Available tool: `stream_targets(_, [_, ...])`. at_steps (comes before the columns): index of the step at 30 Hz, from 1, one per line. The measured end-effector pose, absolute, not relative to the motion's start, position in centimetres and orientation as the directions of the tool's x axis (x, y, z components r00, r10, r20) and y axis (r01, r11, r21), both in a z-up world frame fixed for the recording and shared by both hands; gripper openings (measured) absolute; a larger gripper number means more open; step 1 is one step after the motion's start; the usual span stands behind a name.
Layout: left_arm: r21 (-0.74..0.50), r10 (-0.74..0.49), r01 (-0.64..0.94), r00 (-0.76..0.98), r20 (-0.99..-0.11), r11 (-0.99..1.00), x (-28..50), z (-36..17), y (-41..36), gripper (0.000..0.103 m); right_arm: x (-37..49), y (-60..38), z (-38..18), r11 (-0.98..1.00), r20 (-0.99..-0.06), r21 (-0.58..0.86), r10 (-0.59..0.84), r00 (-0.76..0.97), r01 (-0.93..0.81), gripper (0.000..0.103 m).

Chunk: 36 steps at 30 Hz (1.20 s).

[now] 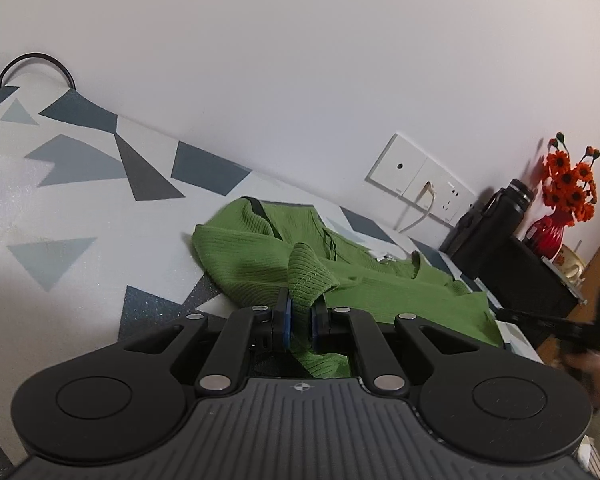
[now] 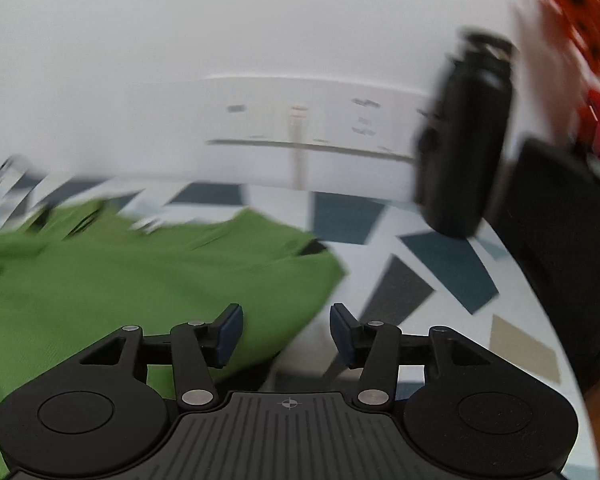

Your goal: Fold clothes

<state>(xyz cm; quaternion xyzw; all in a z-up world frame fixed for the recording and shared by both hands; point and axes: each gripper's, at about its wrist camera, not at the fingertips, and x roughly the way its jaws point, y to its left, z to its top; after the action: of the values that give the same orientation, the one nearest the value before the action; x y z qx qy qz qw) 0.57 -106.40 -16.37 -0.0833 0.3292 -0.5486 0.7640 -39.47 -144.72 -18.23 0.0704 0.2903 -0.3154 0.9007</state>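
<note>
The left gripper (image 1: 300, 322) is held low and nearly level over the bench (image 1: 80, 208), looking toward the white wall. Its fingers (image 1: 285, 320) are closed on a ribbed fold of the green garment (image 1: 252, 256), which rises between the blue pads and bunches up at 12 o'clock from them. The rest of the garment lies spread on the patterned cover, running from 12 toward 2 o'clock of this gripper.

The right gripper (image 2: 286, 334) is also held low, and its fingers (image 2: 230, 332) stand apart with nothing between them. In the right wrist view the green garment fills the area from 9 to 11 o'clock, its edge passes under the left finger, and the right finger is over bare cover. In the left wrist view the right gripper appears at 3 o'clock, blurred, with part of a hand (image 1: 592, 368) below it.

The right wrist view is smeared by motion, so the black bottle (image 2: 468, 140), the wall sockets (image 2: 312, 114) and the orange flowers (image 2: 576, 4) are only rough shapes. The garment's neckline and sleeves are hard to make out
</note>
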Motion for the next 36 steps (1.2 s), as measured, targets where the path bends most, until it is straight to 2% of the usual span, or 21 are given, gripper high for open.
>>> stream_targets(5, [-0.48, -0.886, 0.78, 0.197, -0.42, 0.401, 0.5, -16.4, -106.4, 0.009, -37.7, -139.1, -18.9, 0.867, -0.592, -0.259, -0.491, 0.64, 0.426, 0.051])
stream_targets(11, [-0.479, -0.879, 0.768, 0.223, -0.423, 0.425, 0.6, -16.4, -106.2, 0.009, -35.3, -138.1, -20.2, 0.85, -0.612, -0.332, -0.524, 0.593, 0.409, 0.048])
stream_targets(12, [-0.481, -0.878, 0.765, 0.224, -0.424, 0.428, 0.7, -16.5, -106.2, 0.009, -35.4, -138.3, -20.1, 0.845, -0.612, -0.334, -0.532, 0.586, 0.418, 0.034])
stream_targets(14, [-0.483, -0.876, 0.762, 0.225, -0.427, 0.431, 0.7, -16.5, -106.2, 0.009, -36.2, -139.0, -19.5, 0.828, -0.594, -0.327, -0.555, 0.583, 0.455, 0.013])
stream_targets(18, [-0.486, -0.879, 0.772, 0.192, -0.437, 0.41, 0.7, -16.4, -106.8, 0.009, -38.2, -140.2, -18.0, 0.779, -0.522, -0.327, -0.621, 0.584, 0.535, 0.009])
stream_targets(22, [-0.486, -0.879, 0.789, 0.139, -0.455, 0.376, 0.2, -16.1, -107.7, 0.009, -38.9, -140.8, -17.7, 0.755, -0.505, -0.367, -0.652, 0.565, 0.543, 0.009])
stream_targets(27, [-0.499, -0.88, 0.793, 0.095, -0.466, 0.35, -0.2, -15.9, -108.6, 0.009, -38.9, -142.0, -19.9, 0.796, -0.625, -0.352, -0.591, 0.509, 0.493, 0.011])
stream_targets(28, [-0.504, -0.879, 0.788, 0.095, -0.468, 0.353, 0.0, -16.2, -108.6, 0.009, -39.0, -142.1, -19.7, 0.801, -0.632, -0.337, -0.582, 0.512, 0.495, 0.014])
stream_targets(32, [-0.545, -0.891, 0.763, 0.089, -0.446, 0.349, 0.6, -16.9, -108.0, 0.009, -39.7, -142.5, -17.6, 0.828, -0.631, -0.236, -0.529, 0.568, 0.509, 0.043])
stream_targets(36, [-0.549, -0.905, 0.767, 0.094, -0.415, 0.331, 0.4, -16.6, -107.8, 0.009, -39.7, -143.9, -14.8, 0.841, -0.573, -0.114, -0.49, 0.657, 0.529, 0.046])
